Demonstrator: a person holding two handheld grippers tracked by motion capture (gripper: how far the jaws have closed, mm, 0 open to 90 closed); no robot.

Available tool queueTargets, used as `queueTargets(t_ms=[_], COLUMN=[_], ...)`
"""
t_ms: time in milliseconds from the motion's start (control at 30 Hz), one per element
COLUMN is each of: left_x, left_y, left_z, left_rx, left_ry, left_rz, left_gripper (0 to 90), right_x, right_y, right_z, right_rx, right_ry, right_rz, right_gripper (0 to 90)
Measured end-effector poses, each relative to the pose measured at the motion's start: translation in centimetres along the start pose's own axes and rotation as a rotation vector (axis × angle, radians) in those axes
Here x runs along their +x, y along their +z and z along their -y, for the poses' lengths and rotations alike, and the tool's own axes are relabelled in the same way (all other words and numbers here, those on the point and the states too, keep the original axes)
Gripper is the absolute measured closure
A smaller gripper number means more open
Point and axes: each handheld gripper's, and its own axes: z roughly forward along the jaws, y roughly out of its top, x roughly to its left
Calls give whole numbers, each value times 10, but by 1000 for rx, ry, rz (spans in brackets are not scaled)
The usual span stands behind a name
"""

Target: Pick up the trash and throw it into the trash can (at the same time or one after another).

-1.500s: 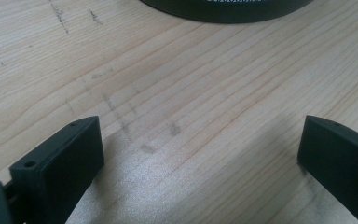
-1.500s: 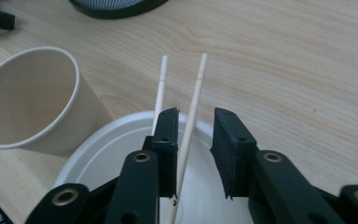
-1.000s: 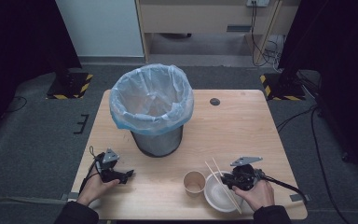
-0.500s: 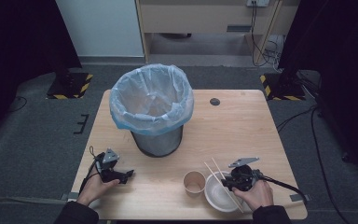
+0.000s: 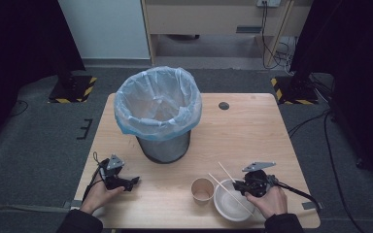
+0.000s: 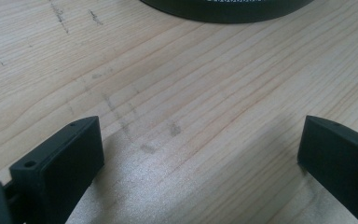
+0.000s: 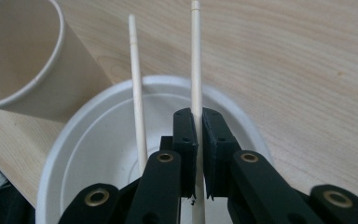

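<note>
Bin [image 5: 162,126] blocks table centre; cup [image 5: 202,189] crowds bowl [image 5: 233,206]; right half [image 5: 257,131] open.

The right gripper's [image 7: 196,140] black jaws hid the lower lengths of two pale wooden chopsticks [image 7: 136,88]; the tan paper cup [image 7: 16,60] was cropped.

The worktop [image 5: 252,131] is a pale wooden rectangle with visible grain and a small dark round cap [image 5: 224,105] set in its far side. A dark waste bin [image 5: 164,145] lined with a pale blue plastic bag [image 5: 158,102] stands on its left-centre part. Near the front edge, a brown paper cup [image 5: 202,189] stands upright just beside a white bowl [image 5: 228,206], with two wooden chopsticks [image 5: 229,191] lying across the bowl's rim.
</note>
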Motion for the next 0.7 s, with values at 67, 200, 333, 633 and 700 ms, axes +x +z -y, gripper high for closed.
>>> queueTargets(t_ms=[67,200,333,633,700], left_x=[0,0,0,0,0], left_y=[0,0,0,0,0], left_z=[0,0,0,0,0], left_rx=[0,0,0,0,0], left_ry=[0,0,0,0,0], left_rz=[0,0,0,0,0], left_gripper=[0,0,0,0,0], right_x=[-1,-4,-9,-20,-22], right_y=[-3,-10,-18,-39,-43], right_z=[-1,-3,-5,-13,-15], right_rx=[-24,-66,-133,-317,-358], right_ry=[6,16,29,61,65], right_rz=[2,5,21,51,54], right_gripper=[854,855,854,854,854])
